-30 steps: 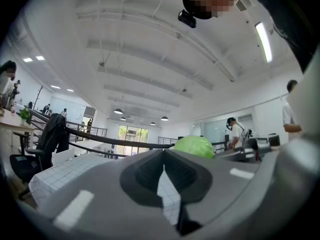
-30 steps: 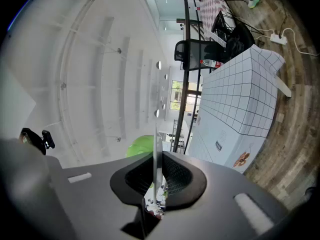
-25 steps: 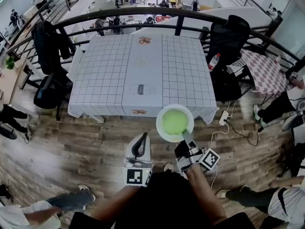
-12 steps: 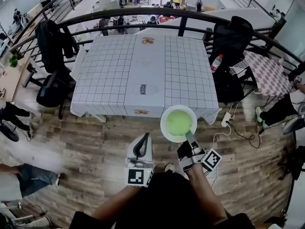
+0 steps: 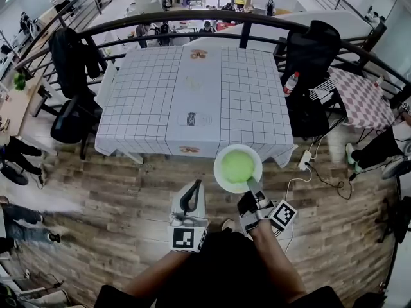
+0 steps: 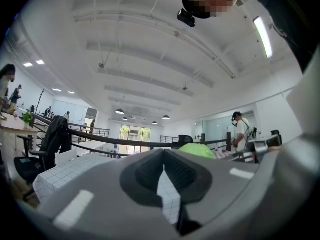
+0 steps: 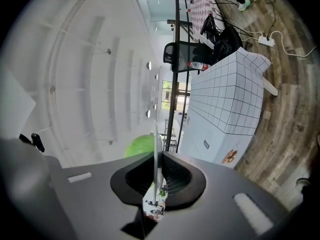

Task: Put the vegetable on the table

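Above the wooden floor (image 5: 115,197), just short of the near edge of the grid-patterned surface (image 5: 192,88), the right gripper (image 5: 249,186) holds a white plate (image 5: 218,172) level. Its jaws pinch the plate's near rim and have just eased open a little, the rim between them. A round green vegetable (image 5: 237,165) sits in the middle of the plate, not on the surface. Beside it, the left gripper (image 5: 192,188) points the same way with its jaws closed on nothing. A plastic bottle (image 5: 289,82) stands off the surface's right side.
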A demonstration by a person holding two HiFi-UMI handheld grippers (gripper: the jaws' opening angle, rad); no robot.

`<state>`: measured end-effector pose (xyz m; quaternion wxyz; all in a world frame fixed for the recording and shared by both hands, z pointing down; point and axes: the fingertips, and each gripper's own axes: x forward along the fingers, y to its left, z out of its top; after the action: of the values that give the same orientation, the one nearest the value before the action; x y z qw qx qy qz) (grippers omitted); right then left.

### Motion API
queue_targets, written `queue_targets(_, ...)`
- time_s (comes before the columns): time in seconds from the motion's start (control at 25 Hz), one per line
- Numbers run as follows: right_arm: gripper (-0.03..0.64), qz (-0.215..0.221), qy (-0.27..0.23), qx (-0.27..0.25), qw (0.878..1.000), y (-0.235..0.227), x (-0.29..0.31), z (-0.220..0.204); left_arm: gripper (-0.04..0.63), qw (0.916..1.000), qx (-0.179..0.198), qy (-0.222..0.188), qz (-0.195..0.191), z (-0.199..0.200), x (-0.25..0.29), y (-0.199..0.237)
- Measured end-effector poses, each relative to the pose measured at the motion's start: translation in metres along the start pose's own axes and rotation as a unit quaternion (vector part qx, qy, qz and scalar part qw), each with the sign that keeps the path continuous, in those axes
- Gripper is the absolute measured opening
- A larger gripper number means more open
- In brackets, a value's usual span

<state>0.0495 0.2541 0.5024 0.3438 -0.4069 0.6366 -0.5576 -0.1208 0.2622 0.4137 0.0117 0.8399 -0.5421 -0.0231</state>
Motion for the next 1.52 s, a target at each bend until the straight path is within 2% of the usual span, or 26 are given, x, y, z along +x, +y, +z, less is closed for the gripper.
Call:
queue_targets(0.16, 0.026, 0.003, 0.005, 0.006, 1.000, 0.000, 0.009, 0.010, 0.008, 1.0000, 0.003, 0.003, 0.005, -0.001, 0.012, -0.003)
queue_targets(0.36, 0.026, 0.014, 0.011, 0.010, 1.000, 0.000, -0.011, 0.009, 0.008, 0.9999, 0.001, 0.004, 0.013, -0.002, -0.003, -0.016)
queue_targets(0.52, 0.026, 0.016, 0.017, 0.014, 1.000, -0.002, 0.000, 0.026, 0.008, 0.9997, -0.009, 0.006, 0.022, -0.003, 0.014, -0.021)
queue_targets(1.0, 0.026, 0.022, 0.049, 0.026, 0.998, -0.015, -0.021, 0.049, 0.008, 0.9983, -0.008, 0.005, 0.058, -0.013, 0.021, -0.052)
queue_targets(1.28, 0.028, 0.025, 0.071, 0.015, 0.997, -0.021, -0.032, 0.053, 0.008, 0.9989, -0.006, 0.005, 0.045, -0.022, 0.019, -0.087)
queue_targets(1.52, 0.029, 0.037, 0.071, 0.016, 0.997, -0.020, -0.036, 0.058, 0.008, 0.9990, -0.005, 0.014, 0.042, -0.028, 0.029, -0.093)
